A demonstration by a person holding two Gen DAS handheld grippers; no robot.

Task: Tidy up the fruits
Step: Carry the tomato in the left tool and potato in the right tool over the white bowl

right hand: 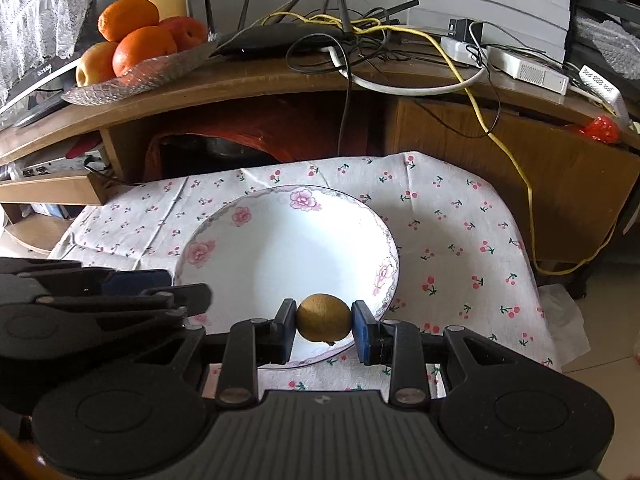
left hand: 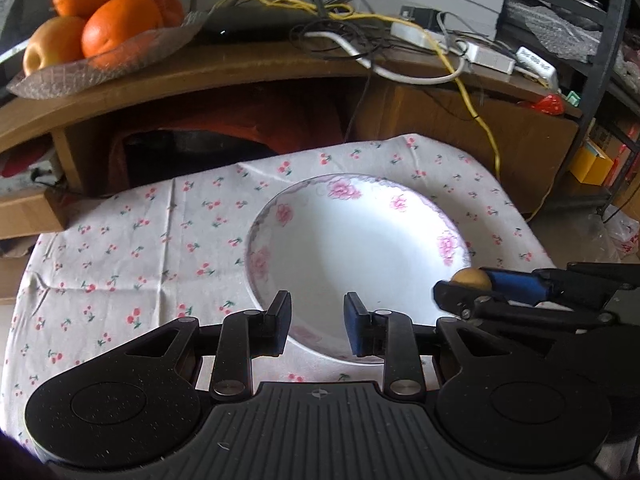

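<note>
Two grippers hover over the near rim of a white plate (right hand: 280, 256) with pink flowers painted round its border, set on a cherry-print cloth (right hand: 452, 216) that drapes a low surface. The right gripper (right hand: 324, 326) is clenched on a small brown kiwi (right hand: 323, 317), which is pinched between a black pad on one side and a blue pad on the other, above the plate's near edge and clear of its floor. The left gripper (left hand: 317, 322) has its jaws parted with nothing between them, also above the near rim of the plate (left hand: 344, 248).

Only the right wrist view shows the kiwi whole, with a small dark tip at its underside. In the left wrist view the right gripper (left hand: 466, 286) enters sideways from the right edge, and just the rounded top of the kiwi (left hand: 471, 278) peeks above its fingers. Likewise, the right wrist view catches the left gripper (right hand: 184, 296) edge-on at the left, just beside the plate's rim, too flat to judge its gap from there.

Both views show a wooden shelf (right hand: 260, 76) behind the cloth carrying a glass dish (right hand: 136, 76) piled with oranges (right hand: 144, 49) and an apple (right hand: 94, 65), a black router (right hand: 280, 38) and a tangle of cables. The plate holds no fruit.
</note>
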